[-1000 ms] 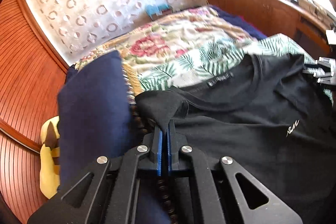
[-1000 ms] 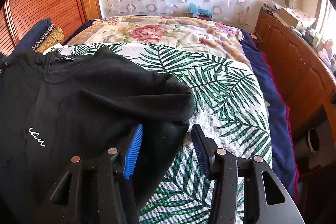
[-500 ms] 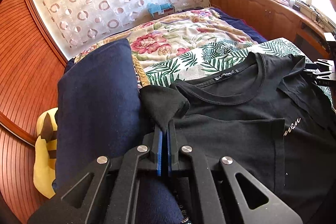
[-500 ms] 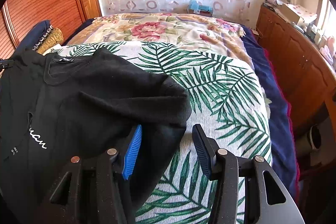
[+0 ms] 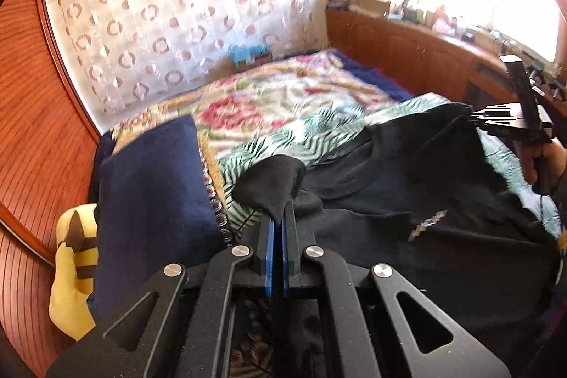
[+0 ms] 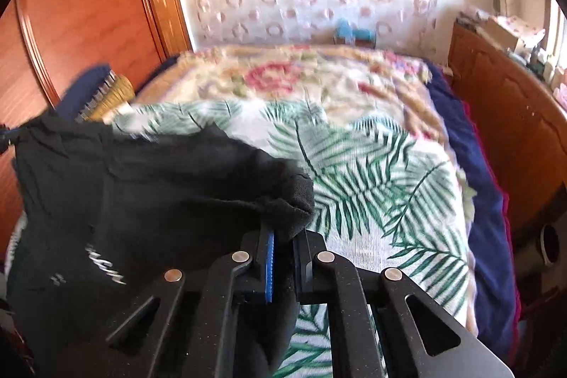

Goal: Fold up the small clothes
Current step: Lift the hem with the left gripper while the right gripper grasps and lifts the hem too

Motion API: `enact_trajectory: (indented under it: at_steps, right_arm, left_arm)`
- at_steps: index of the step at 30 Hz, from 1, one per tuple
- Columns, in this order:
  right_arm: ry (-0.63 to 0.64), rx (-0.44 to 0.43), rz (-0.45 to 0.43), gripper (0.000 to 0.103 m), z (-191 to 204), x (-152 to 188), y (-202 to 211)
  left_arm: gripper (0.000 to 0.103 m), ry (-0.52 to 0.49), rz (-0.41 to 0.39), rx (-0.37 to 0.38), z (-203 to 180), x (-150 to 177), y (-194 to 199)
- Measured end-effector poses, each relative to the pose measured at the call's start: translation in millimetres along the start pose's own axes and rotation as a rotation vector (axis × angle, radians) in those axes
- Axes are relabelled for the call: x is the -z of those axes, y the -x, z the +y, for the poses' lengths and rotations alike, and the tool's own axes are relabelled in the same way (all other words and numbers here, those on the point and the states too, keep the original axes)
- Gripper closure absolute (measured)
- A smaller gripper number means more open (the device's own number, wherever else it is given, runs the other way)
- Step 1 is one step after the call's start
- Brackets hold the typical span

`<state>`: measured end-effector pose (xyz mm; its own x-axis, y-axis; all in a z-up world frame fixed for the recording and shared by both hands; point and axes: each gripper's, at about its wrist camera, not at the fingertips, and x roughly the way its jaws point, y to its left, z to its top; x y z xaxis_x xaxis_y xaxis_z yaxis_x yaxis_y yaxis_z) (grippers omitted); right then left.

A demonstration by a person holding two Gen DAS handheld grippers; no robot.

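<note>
A black T-shirt point(image 5: 407, 211) with a small white script logo point(image 6: 106, 266) hangs between my two grippers above the bed. My left gripper point(image 5: 278, 211) is shut on one sleeve end of the shirt, which bunches above its tips. My right gripper point(image 6: 283, 232) is shut on the other sleeve end point(image 6: 294, 197). The right gripper also shows at the right edge of the left wrist view point(image 5: 496, 121), held by a hand. Both views are blurred by motion.
The bed carries a palm-leaf sheet point(image 6: 372, 172) and a floral blanket point(image 5: 269, 98). A navy pillow point(image 5: 149, 193) and a yellow plush toy point(image 5: 71, 264) lie at the left by the wooden wardrobe point(image 6: 88, 6). A wooden cabinet point(image 5: 407, 59) runs along the right.
My right gripper has closed on the sleeve it was straddling. Both grippers have lifted, raising the shirt off the bed.
</note>
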<state>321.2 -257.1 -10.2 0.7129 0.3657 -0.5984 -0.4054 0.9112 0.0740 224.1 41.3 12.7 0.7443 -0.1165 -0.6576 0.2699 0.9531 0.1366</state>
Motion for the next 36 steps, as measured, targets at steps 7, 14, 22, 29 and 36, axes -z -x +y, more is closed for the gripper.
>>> enact_trajectory:
  at_steps: [7,14,22,29,36]
  right_arm:
    - [0.029,-0.030,-0.099,0.096,25.0,24.6,75.8]
    - [0.051,-0.046,-0.133,0.096,42.1,79.4,148.9]
    - [0.084,-0.093,-0.092,0.096,62.6,143.7,217.6]
    - [0.116,-0.051,0.006,0.096,68.9,171.5,227.2]
    - [0.102,-0.038,-0.008,0.096,72.6,171.3,260.7]
  left_arm:
    - [0.099,0.014,-0.096,0.020,-10.4,20.1,68.1]
    - [0.099,0.068,-0.137,-0.004,-11.0,81.9,131.3]
    - [0.099,0.180,-0.102,0.000,-17.5,163.6,162.7]
    - [0.099,0.241,-0.072,-0.001,-22.7,204.7,161.8]
    - [0.099,0.243,-0.078,-0.006,-27.4,213.6,181.0]
